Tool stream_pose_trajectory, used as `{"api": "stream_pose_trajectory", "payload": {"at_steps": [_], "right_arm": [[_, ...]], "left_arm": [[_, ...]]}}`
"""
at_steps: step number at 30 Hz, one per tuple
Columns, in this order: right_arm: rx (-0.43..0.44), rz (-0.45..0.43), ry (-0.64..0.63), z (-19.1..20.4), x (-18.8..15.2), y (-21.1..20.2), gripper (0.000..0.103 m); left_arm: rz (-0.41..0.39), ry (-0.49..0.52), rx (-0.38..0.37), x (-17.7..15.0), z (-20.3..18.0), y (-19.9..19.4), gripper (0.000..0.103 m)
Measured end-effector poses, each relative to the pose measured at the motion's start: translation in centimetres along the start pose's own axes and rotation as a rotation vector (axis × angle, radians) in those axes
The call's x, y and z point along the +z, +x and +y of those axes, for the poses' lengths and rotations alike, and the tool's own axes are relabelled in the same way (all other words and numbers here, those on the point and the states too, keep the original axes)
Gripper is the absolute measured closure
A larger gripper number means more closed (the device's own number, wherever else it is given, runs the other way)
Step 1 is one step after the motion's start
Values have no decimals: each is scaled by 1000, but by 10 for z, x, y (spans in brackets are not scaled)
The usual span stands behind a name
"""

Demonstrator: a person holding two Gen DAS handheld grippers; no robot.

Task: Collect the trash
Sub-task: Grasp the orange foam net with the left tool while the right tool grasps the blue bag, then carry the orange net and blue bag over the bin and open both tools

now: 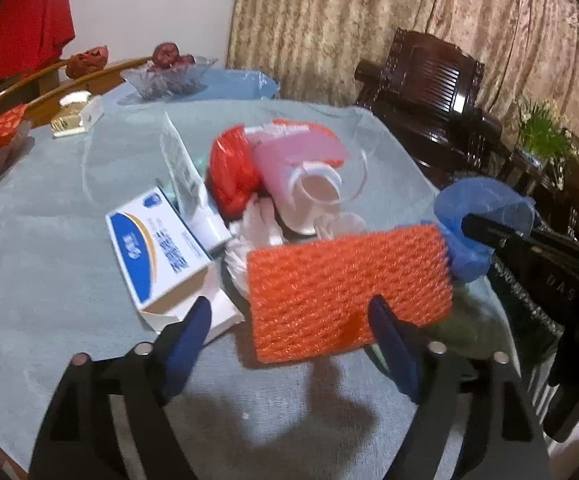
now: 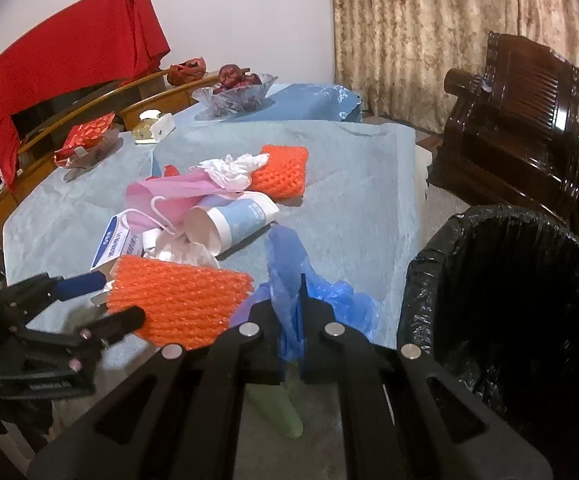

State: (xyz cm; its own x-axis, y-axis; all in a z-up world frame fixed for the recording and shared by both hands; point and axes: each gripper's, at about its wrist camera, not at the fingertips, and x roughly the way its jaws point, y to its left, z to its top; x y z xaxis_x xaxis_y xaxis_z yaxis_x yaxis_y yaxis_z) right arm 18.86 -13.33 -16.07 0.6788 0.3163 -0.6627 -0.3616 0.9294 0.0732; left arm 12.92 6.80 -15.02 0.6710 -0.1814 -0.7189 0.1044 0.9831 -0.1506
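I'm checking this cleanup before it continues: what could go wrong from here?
1. The left gripper is open around the orange foam net, whose near edge looks lifted; closing off-centre might let it slip.
2. The blue bag pinched by the right gripper trails on the table; lifting toward the bin could drag the paper cup nearby.

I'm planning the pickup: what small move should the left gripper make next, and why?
Probably close the left gripper on the orange foam net: its jaws stand open, with the net's near edge lying between them, unpinched. The right gripper already pinches the blue plastic bag.
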Motion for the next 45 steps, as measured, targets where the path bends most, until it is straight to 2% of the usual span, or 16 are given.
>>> {"api": "stream_pose_trajectory", "payload": {"at_steps": [5,7,8,10,12,17,26,34,39,45], "right_arm": [[3,12,-2,0,-2,5,100],[3,17,-1,0,-2,7,100],[2,18,-1,0,-2,7,100],[2,17,-2,-1,-2,7,100],[3,13,1,-1,-1,6,100],[4,-24,-3,0,8,-8,100],[-5,-143,-11,-3,27,-59,101],[-12,-216,-3,-14,32,-97,102],[-59,-265,25,-34,34,-123,102],[-163,-290,82,-77,26,-149,102]], "left_arm": [[56,-8,-13,-10,-4,19,23],[54,-15,-27,-11,-3,21,45],[54,-17,-31,-10,-3,20,50],[44,-16,-22,-8,-3,17,79],[38,-36,-47,-5,1,12,90],[-15,-43,-51,4,-1,-10,93],[-136,-28,-61,29,-13,-60,93],[-186,18,-96,44,-41,-84,93],[-204,42,-112,53,-62,-86,94],[-202,87,-142,61,-91,-76,94]]}}
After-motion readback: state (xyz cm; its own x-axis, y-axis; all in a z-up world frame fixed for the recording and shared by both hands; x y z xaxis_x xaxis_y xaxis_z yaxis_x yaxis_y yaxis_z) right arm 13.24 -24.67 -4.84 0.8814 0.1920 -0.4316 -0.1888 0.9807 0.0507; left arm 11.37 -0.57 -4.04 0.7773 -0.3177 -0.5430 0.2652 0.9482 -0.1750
